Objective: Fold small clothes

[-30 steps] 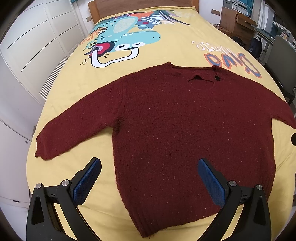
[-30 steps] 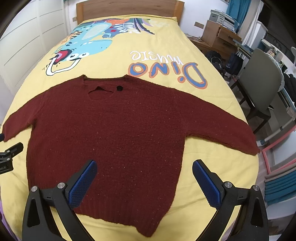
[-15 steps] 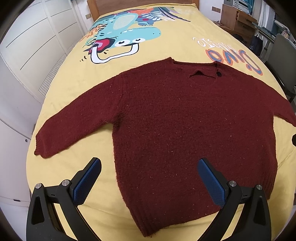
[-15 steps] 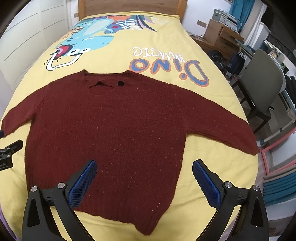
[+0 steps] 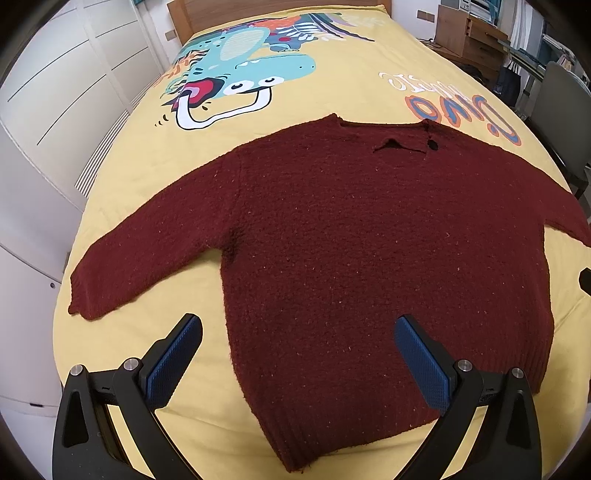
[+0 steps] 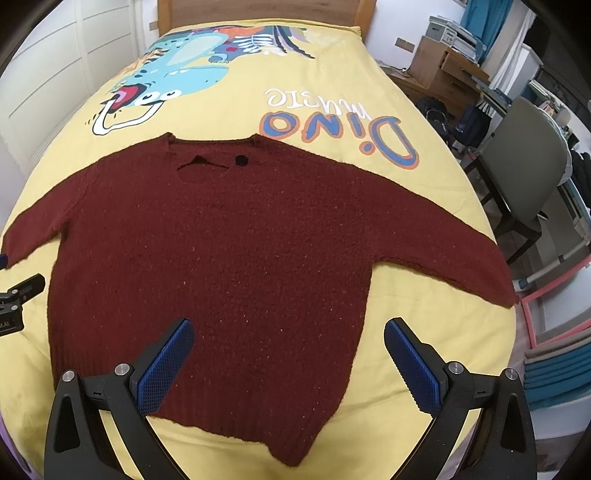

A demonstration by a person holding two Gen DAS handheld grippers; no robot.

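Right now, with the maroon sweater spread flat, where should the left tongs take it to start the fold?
Probably the left sleeve cuff, approached from the bed's outer left side. The sweater lies flat on the yellow bedspread with that sleeve stretched outward, its end free and thin enough to pinch and carry across the body. The left tongs are open, holding nothing.

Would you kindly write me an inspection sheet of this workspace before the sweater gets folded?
Surface: yellow bedspread with dinosaur print, smooth.
Job's things: dark red sweater lying flat, both sleeves spread, unfolded.
Clutter: nothing seen on the bed.
Grippers: left gripper open above the hem, empty; right gripper open, empty.
Cables: nothing seen.
Surroundings: white wardrobe on the left; grey chair and wooden desk on the right; headboard at the far end.
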